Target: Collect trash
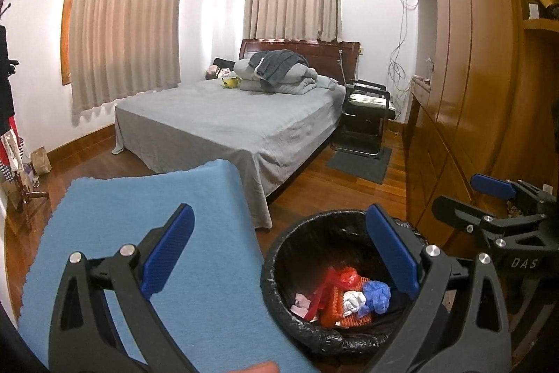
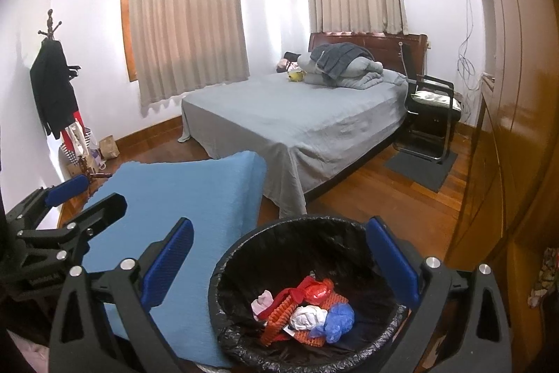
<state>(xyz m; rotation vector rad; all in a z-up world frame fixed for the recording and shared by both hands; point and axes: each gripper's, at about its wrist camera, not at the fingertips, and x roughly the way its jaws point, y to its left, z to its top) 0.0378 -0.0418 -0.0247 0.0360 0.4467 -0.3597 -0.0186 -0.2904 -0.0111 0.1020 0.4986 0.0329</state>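
Hovering: both grippers hang over a lined bin in a bedroom, nothing in either.
Left gripper [image 1: 279, 254]: fingers spread wide and empty; its right finger overlaps the bin's rim, its left finger sits over a blue cloth [image 1: 139, 233].
Right gripper [image 2: 279, 264]: also spread and empty, framing the bin's mouth more squarely, so it looks the nearer of the 2.
Bin [image 2: 244, 243]: round, black liner, directly below and slightly ahead of the right gripper, and to the right of the left gripper.
Contents: crumpled trash at the bottom, including a red plastic piece [image 2: 316, 291], an orange ribbed item [image 2: 283, 313], a white wad [image 2: 309, 317], a blue wad [image 2: 337, 315] and a small pink scrap [image 2: 262, 301].
Loose trash: none visible on the blue cloth or the wooden floor [image 2: 384, 194].
Background: grey bed [image 2: 297, 121], well apart from both grippers.
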